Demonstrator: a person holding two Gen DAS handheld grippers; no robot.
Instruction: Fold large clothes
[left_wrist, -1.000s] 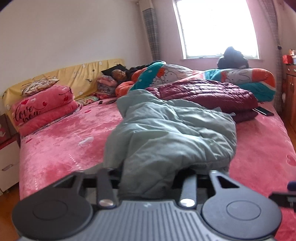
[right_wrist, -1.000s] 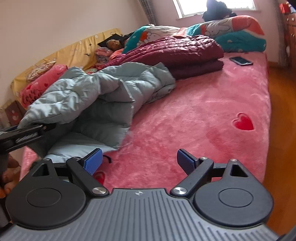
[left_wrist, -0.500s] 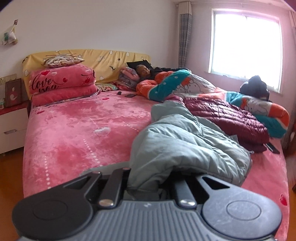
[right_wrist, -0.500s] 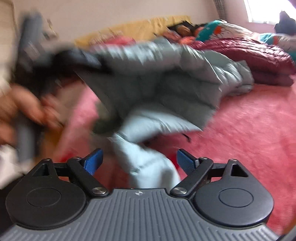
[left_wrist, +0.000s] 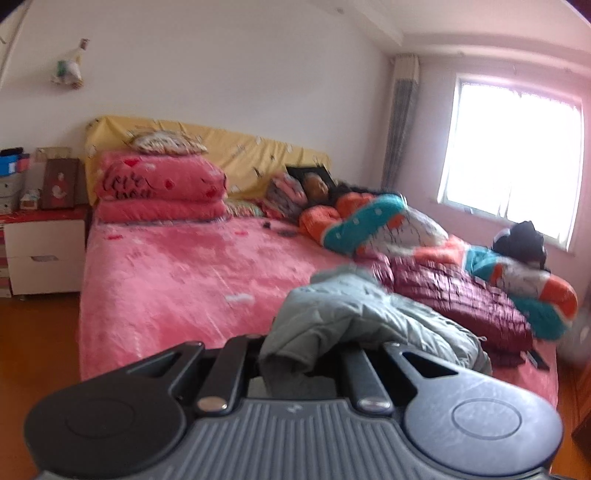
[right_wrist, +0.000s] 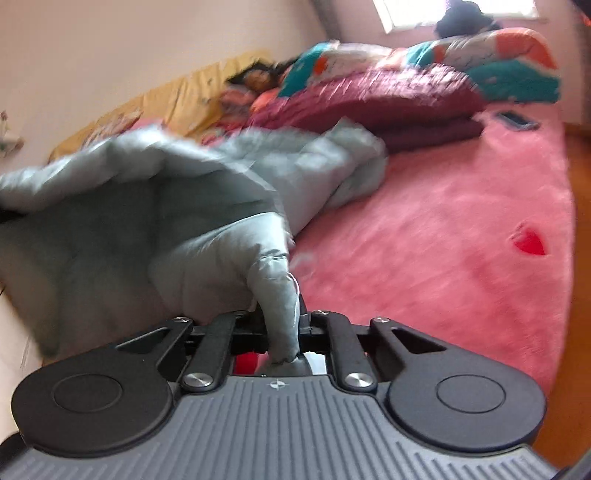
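A grey-green puffer jacket lies bunched on the pink bed, lifted at its near end. My left gripper is shut on a thick fold of the jacket. In the right wrist view the same jacket fills the left half. My right gripper is shut on a narrow edge of the jacket, which hangs between the jaws. The fingertips of both grippers are hidden by the fabric.
A folded maroon quilted coat lies beside the jacket, with a colourful quilt behind it near the window. Pink folded blankets sit at the yellow headboard. A phone lies on the bed. A white nightstand stands left.
My right gripper, open and empty before, has closed on the jacket's edge. My left gripper has lifted and swung its hold leftward, raising the jacket's near end.
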